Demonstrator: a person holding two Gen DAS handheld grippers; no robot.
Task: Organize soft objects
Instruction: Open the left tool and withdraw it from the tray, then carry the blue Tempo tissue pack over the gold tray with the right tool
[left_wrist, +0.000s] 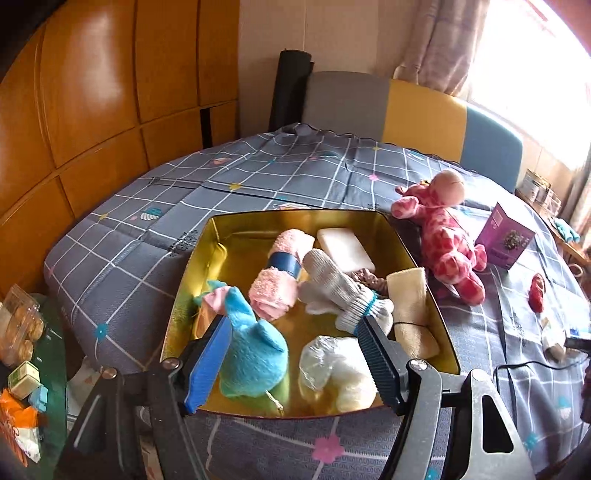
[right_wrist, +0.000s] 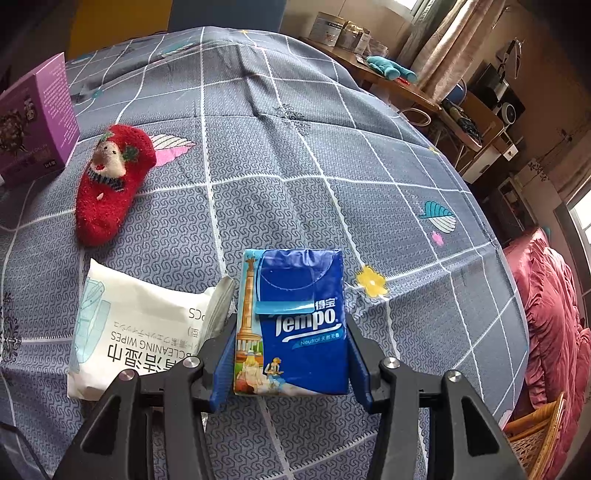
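A gold-lined box (left_wrist: 295, 215) on the checked bedspread holds a blue plush (left_wrist: 251, 354), a rolled pink towel (left_wrist: 280, 275), grey gloves (left_wrist: 340, 291), a cream cloth (left_wrist: 410, 310), a white block (left_wrist: 345, 249) and a white bundle in plastic (left_wrist: 332, 369). My left gripper (left_wrist: 293, 325) hangs open over the box's near end. Its left finger is beside the blue plush, with nothing gripped. My right gripper (right_wrist: 290, 325) is shut on a blue Tempo tissue pack (right_wrist: 295, 317) just above the bedspread.
A pink giraffe plush (left_wrist: 443, 243) and a purple carton (left_wrist: 504, 240) lie right of the box. A red sock (right_wrist: 110, 184) and a pack of cleaning wipes (right_wrist: 136, 332) lie left of the tissue pack. A cluttered side table (left_wrist: 22, 354) stands at the left.
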